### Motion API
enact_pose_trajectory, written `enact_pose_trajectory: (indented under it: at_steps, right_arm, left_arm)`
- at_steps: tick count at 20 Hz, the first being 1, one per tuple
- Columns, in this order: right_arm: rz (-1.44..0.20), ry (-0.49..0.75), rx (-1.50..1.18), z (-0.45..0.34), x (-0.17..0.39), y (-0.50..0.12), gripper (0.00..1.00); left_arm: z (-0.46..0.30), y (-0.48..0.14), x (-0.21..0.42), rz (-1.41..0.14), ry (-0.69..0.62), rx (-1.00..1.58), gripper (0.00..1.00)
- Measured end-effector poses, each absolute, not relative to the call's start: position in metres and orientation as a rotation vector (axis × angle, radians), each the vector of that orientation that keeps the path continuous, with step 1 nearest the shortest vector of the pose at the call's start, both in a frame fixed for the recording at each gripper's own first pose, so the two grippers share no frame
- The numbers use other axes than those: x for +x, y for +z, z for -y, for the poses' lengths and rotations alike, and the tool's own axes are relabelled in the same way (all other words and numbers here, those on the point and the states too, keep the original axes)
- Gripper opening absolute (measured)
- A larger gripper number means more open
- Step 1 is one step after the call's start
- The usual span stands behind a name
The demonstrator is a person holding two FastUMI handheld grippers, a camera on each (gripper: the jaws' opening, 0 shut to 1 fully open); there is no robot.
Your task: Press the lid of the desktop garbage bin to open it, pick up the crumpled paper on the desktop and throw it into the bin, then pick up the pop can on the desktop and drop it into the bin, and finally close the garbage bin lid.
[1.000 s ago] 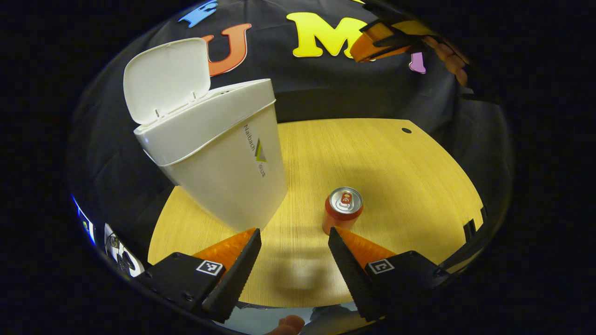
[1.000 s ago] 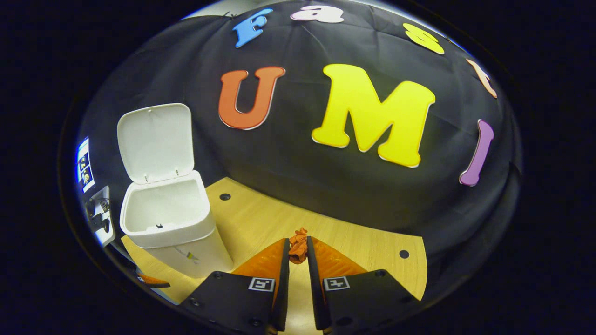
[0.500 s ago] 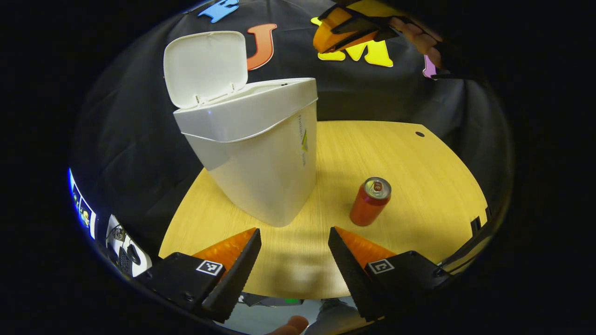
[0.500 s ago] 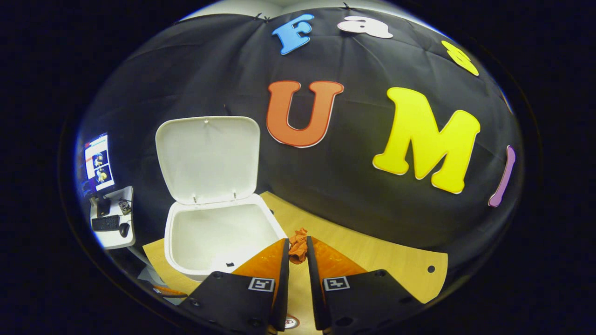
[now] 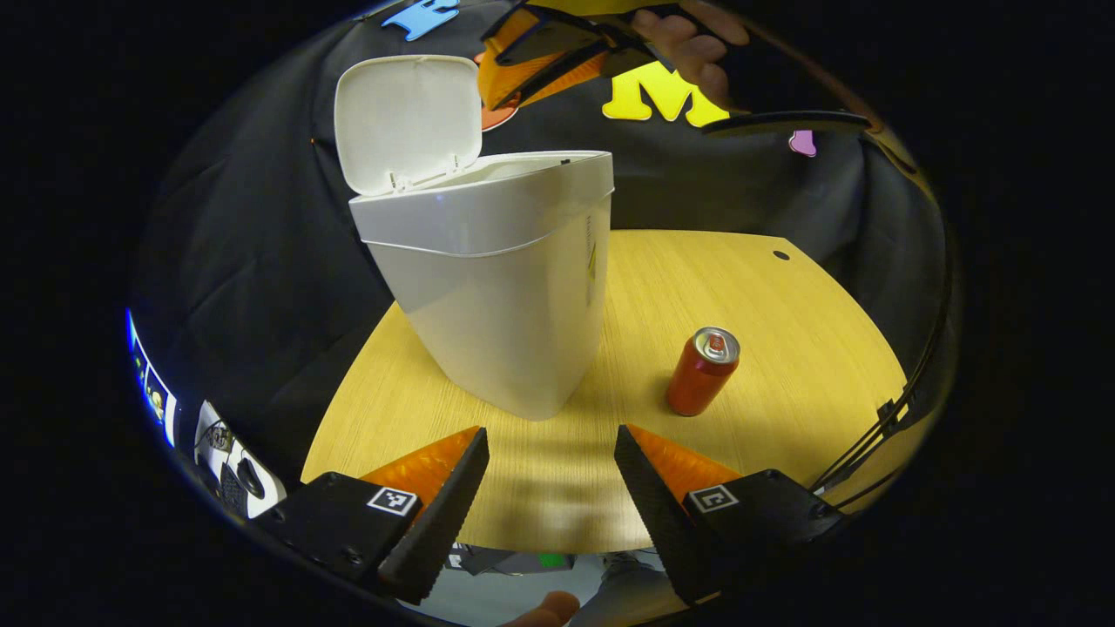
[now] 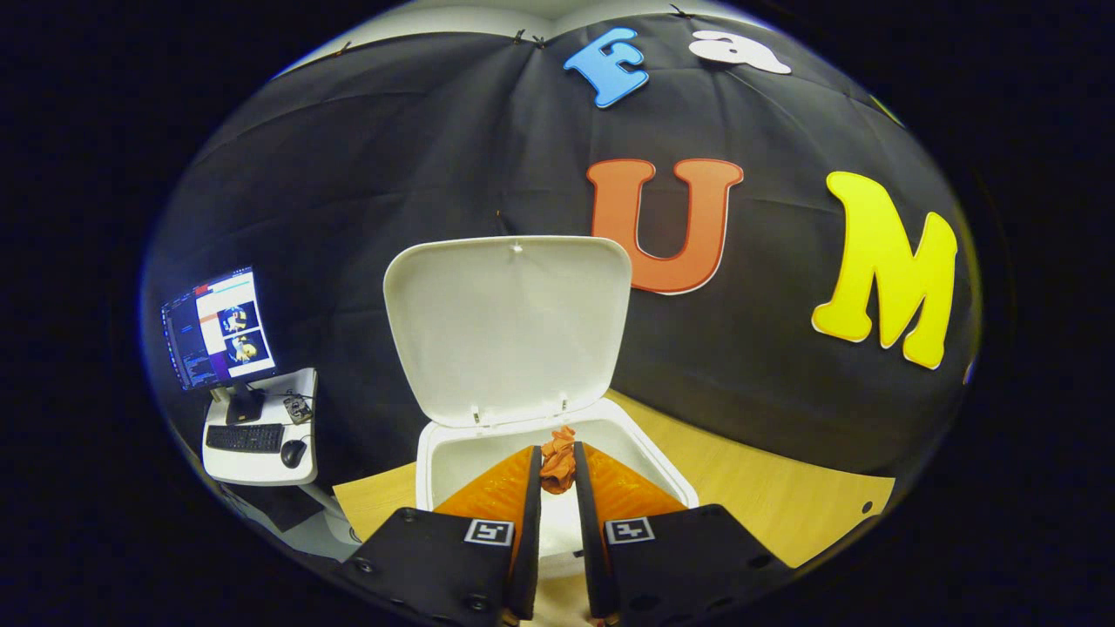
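With its lid [image 6: 508, 326] raised upright, the bin [image 5: 496, 296] stands near the surface's [image 5: 784, 409] left edge. My right gripper [image 6: 557, 475] hovers above its opening, fingers pinching the crumpled paper [image 6: 557, 457]. My left gripper [image 5: 550, 488] hangs at the near edge, fingers spread and holding nothing. Right of the bin, apart from it, the pop can [image 5: 702, 371] stands upright.

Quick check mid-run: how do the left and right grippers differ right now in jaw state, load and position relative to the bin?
The left gripper has its jaws wide apart and holds nothing; the right gripper is shut on the crumpled paper. The left one sits low over the table, short of the bin and the can; the right one is raised above the bin's open mouth, in front of the upright lid. Both point toward the bin.
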State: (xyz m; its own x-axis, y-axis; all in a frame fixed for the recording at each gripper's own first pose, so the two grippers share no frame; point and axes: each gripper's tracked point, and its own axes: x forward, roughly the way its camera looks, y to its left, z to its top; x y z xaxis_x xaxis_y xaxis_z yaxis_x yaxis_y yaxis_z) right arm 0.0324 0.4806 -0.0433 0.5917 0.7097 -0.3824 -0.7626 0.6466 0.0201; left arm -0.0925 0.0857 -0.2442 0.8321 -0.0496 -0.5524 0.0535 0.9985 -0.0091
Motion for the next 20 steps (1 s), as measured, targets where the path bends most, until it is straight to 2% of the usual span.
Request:
enact_pose_trajectory:
  at_steps: [1,5,6,8,9,12,14,15,20]
  right_arm:
    - [-0.368,0.859,-0.155,-0.482,0.032,-0.041,0.28]
    - [-0.338,0.855,-0.146,-0.475,0.034,-0.031,0.26]
    - [-0.333,0.853,-0.133,-0.472,0.036,-0.027,0.28]
    - [-0.310,0.864,-0.093,-0.466,0.036,-0.011,0.39]
    - [-0.293,0.866,-0.074,-0.462,0.036,-0.003,0.50]
    - [-0.251,0.848,-0.055,-0.443,0.043,0.015,0.71]
    - [-0.234,0.816,-0.054,-0.424,0.048,0.023,0.81]
    - [-0.225,0.793,-0.055,-0.413,0.054,0.026,0.92]
    - [-0.172,0.637,-0.070,-0.343,0.082,0.040,0.94]
  left_arm:
    - [-0.085,-0.244,-0.093,-0.584,-0.059,0.010,0.97]
    - [-0.077,-0.243,-0.088,-0.582,-0.087,0.011,0.97]
    - [-0.075,-0.242,-0.086,-0.578,-0.091,0.012,0.97]
    - [-0.069,-0.237,-0.081,-0.562,-0.107,0.021,0.97]
    - [-0.066,-0.237,-0.078,-0.557,-0.114,0.025,0.97]
    - [-0.050,-0.234,-0.071,-0.550,-0.145,0.020,0.96]
    - [-0.032,-0.230,-0.070,-0.543,-0.185,0.009,0.96]
    - [-0.024,-0.228,-0.068,-0.535,-0.200,0.011,0.97]
    - [0.009,-0.230,-0.052,-0.504,-0.290,0.029,0.97]
